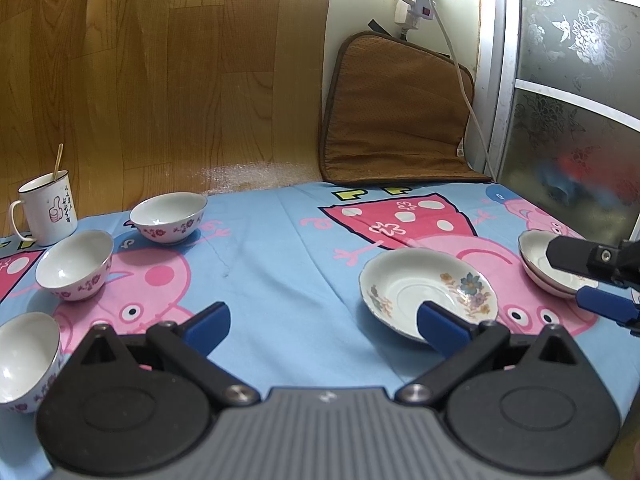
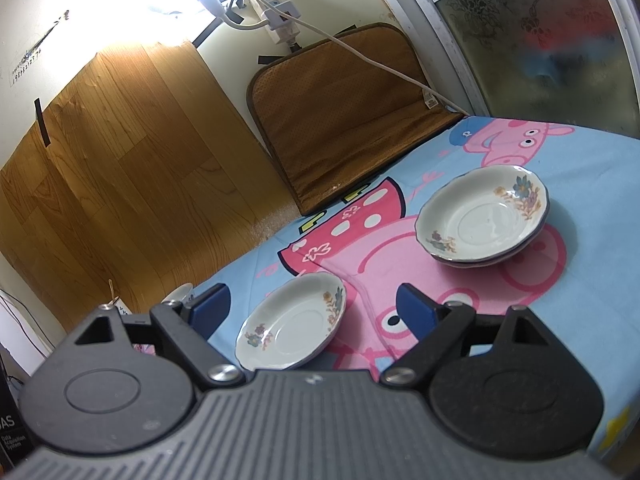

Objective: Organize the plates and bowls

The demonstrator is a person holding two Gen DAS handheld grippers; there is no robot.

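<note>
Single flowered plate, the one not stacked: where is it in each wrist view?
Left wrist: single plate sits right of centre on the sheet, its near rim behind the left gripper's right finger.
Right wrist: it lies low, centre-left, between the right gripper's open jaws, untouched.
Shared landmark: the brown cushion leaning on the back wall.

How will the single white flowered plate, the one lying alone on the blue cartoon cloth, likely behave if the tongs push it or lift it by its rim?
The single white flowered plate looks glazed and glossy, so the pads may slip on it. It seems stiff ceramic, probably fragile if dropped. Its rim is shallow and scalloped and it lies on the soft blue cartoon cloth, so a push may drag or wrinkle the cloth rather than slide the plate cleanly.
</note>
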